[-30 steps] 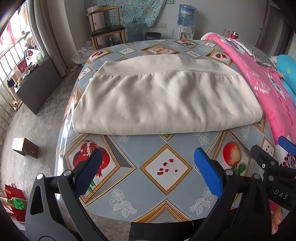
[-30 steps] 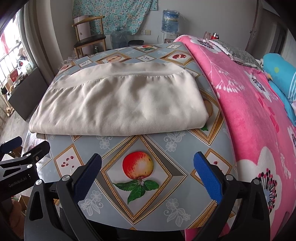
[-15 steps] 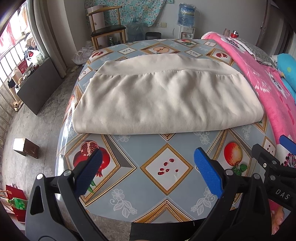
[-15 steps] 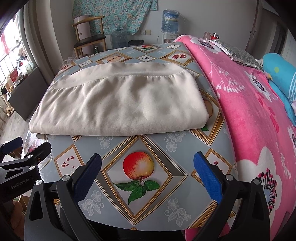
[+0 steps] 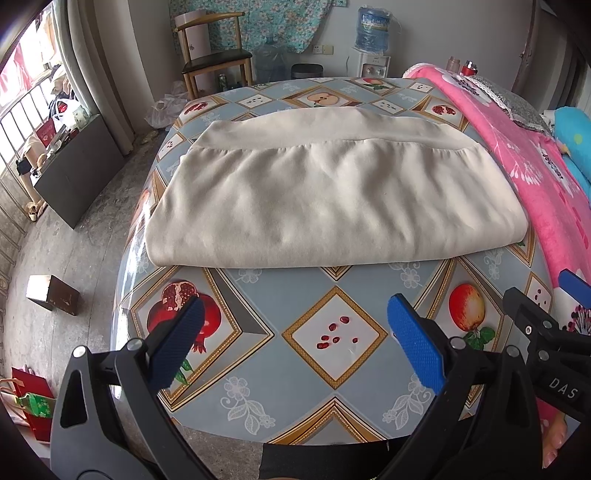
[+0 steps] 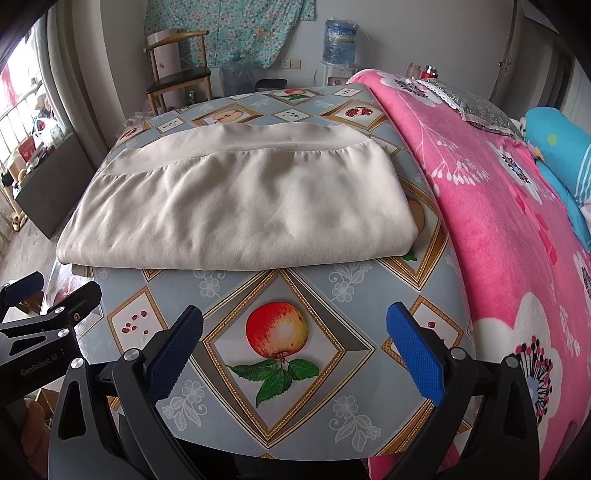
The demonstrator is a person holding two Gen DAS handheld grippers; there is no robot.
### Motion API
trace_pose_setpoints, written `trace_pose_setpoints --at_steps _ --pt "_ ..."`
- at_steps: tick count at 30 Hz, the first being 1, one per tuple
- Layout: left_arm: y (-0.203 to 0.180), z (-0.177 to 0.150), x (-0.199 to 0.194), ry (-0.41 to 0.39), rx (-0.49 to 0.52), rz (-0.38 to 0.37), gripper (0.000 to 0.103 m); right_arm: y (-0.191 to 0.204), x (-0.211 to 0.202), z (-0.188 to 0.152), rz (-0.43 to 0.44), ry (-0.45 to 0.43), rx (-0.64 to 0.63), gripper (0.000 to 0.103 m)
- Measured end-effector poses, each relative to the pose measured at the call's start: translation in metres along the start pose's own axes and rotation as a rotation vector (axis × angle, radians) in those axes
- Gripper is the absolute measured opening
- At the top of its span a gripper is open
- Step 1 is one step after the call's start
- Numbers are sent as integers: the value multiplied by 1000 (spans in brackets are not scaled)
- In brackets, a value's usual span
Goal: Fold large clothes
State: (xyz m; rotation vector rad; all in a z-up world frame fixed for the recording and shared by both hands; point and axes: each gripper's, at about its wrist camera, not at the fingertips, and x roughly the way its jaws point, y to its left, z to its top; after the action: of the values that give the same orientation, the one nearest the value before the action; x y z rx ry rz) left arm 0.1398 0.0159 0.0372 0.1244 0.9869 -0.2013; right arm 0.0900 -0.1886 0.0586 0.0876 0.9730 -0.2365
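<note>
A beige garment (image 5: 332, 195) lies folded flat across the middle of the table (image 5: 332, 332), which has a fruit-pattern cloth. It also shows in the right wrist view (image 6: 236, 206). My left gripper (image 5: 295, 343) is open and empty, hovering above the near table edge, short of the garment. My right gripper (image 6: 295, 343) is open and empty too, over the apple picture near the front edge. The right gripper shows at the right edge of the left wrist view (image 5: 546, 332); the left gripper shows at the left edge of the right wrist view (image 6: 40, 317).
A pink flowered blanket (image 6: 498, 221) on a bed borders the table's right side, with a blue pillow (image 6: 561, 155). A wooden chair (image 5: 214, 62), water jugs and a dispenser (image 5: 373, 33) stand beyond the far end. A small box (image 5: 51, 295) sits on the floor at the left.
Both grippers have shifted very slightly; the garment and everything else stay as they were.
</note>
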Motion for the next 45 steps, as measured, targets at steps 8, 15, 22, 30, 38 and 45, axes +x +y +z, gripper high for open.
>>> trace_pose_setpoints --at_steps 8,15,22,30,38,45 --pt "0 0 0 0 0 1 96 0 0 0 0 0 1 97" --pt "1 0 0 0 -1 2 96 1 0 0 -1 0 0 97" --pt "2 0 1 0 -1 2 96 1 0 0 -1 0 0 97" --pt "2 0 1 -1 -1 4 96 1 0 0 -1 1 -2 97" --pt "4 0 1 -1 -4 4 96 2 0 0 -2 1 -2 97" --pt "4 0 1 -1 -4 3 96 2 0 0 -1 3 -3 97"
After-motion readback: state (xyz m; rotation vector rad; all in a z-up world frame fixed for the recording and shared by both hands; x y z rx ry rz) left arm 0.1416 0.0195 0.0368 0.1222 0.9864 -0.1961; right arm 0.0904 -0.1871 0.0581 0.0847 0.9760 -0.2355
